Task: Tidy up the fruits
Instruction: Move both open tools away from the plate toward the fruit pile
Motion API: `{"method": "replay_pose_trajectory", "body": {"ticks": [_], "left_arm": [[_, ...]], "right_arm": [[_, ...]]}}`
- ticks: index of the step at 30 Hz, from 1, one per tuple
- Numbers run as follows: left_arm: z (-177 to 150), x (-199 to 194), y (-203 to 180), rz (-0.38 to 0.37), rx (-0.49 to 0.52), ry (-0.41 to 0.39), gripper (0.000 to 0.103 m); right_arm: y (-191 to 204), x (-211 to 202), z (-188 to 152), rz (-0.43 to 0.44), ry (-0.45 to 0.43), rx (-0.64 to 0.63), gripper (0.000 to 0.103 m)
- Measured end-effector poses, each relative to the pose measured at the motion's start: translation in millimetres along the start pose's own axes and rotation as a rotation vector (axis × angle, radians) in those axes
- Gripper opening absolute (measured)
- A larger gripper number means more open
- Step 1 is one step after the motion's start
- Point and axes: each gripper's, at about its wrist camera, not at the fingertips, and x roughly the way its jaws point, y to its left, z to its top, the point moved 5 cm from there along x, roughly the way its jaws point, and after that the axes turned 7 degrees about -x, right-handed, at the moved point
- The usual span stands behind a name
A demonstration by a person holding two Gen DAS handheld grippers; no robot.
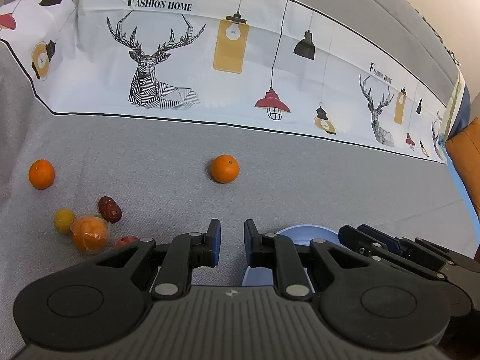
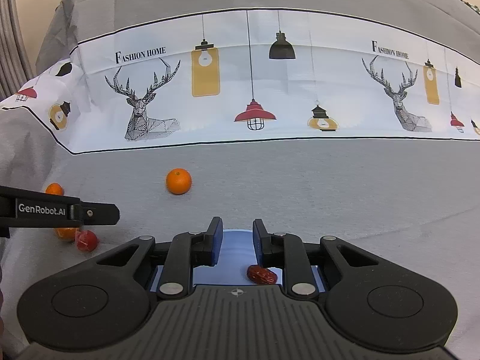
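Fruits lie on a grey cloth. In the left wrist view an orange (image 1: 224,168) sits ahead of my left gripper (image 1: 232,232), which is open and empty. Another orange (image 1: 41,173), a red date (image 1: 109,209), a small yellow fruit (image 1: 64,220), a wrapped orange (image 1: 89,234) and a red fruit (image 1: 126,241) lie to the left. A blue plate (image 1: 309,234) is at the right. In the right wrist view my right gripper (image 2: 238,234) is open above the blue plate (image 2: 234,249), which holds a red date (image 2: 261,274). The orange (image 2: 178,181) lies ahead left.
A white runner with deer and lamp prints (image 1: 210,60) crosses the cloth farther back. The right gripper's body (image 1: 405,252) shows at the right of the left wrist view. An orange cushion (image 1: 466,162) is at the far right edge.
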Motion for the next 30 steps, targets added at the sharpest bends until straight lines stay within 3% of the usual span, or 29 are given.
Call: {"method": "replay_pose_trajectory", "body": {"ticks": [26,30], "left_arm": [[13.1,-12.3,22.8,0.020,-0.070,-0.028,0.018],[29.4,-29.9,50.9,0.047,-0.162,-0.098,0.016]], "right_arm": [[21.4,4.0,8.3,0.049,-0.035,-0.005,0.018],[21.1,2.0,9.0,0.066,-0.047,0.010,0.018]]}}
